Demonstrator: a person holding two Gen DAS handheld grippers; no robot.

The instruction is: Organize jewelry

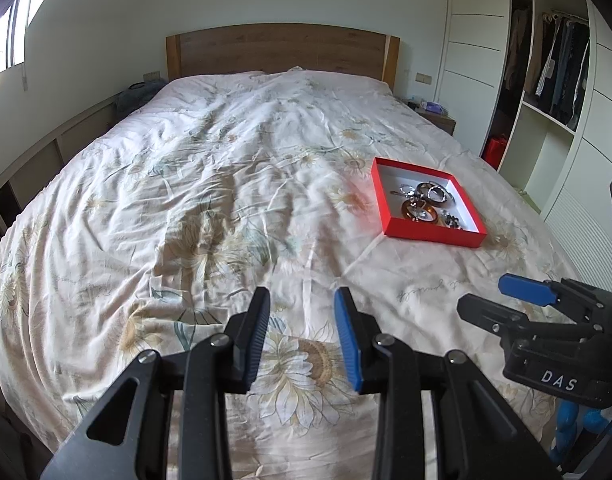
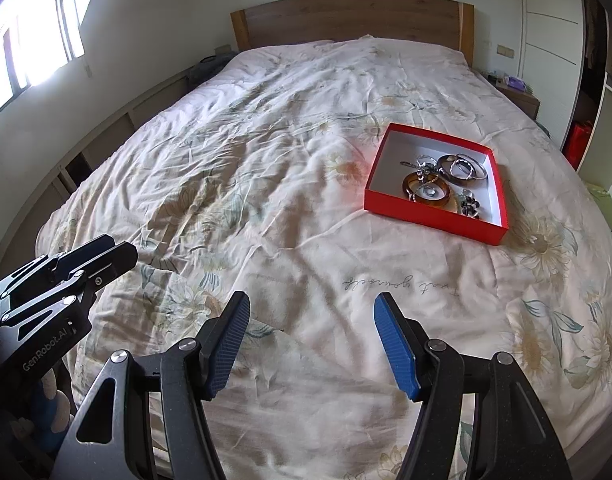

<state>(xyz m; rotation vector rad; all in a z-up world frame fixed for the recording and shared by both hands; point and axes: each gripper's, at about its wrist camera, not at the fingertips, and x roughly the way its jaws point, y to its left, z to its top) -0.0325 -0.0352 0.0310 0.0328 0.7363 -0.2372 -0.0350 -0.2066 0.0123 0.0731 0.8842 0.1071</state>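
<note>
A shallow red box [image 1: 437,236] with a white inside lies on the bed, right of centre; it also shows in the right wrist view [image 2: 433,216]. In it lie an amber bangle [image 2: 425,196], silver and dark bangles [image 2: 463,168] and small dark pieces [image 2: 469,206]. My left gripper [image 1: 302,300] is open and empty, low over the bedspread, well short and left of the box. My right gripper [image 2: 311,304] is open and empty, also short of the box. Each gripper shows at the edge of the other's view.
The bed has a crumpled cream floral bedspread [image 1: 226,184] and a wooden headboard [image 1: 282,48]. A nightstand [image 1: 437,116] and an open wardrobe with hanging clothes [image 1: 553,64] stand to the right. A window [image 2: 34,48] and low shelving are on the left.
</note>
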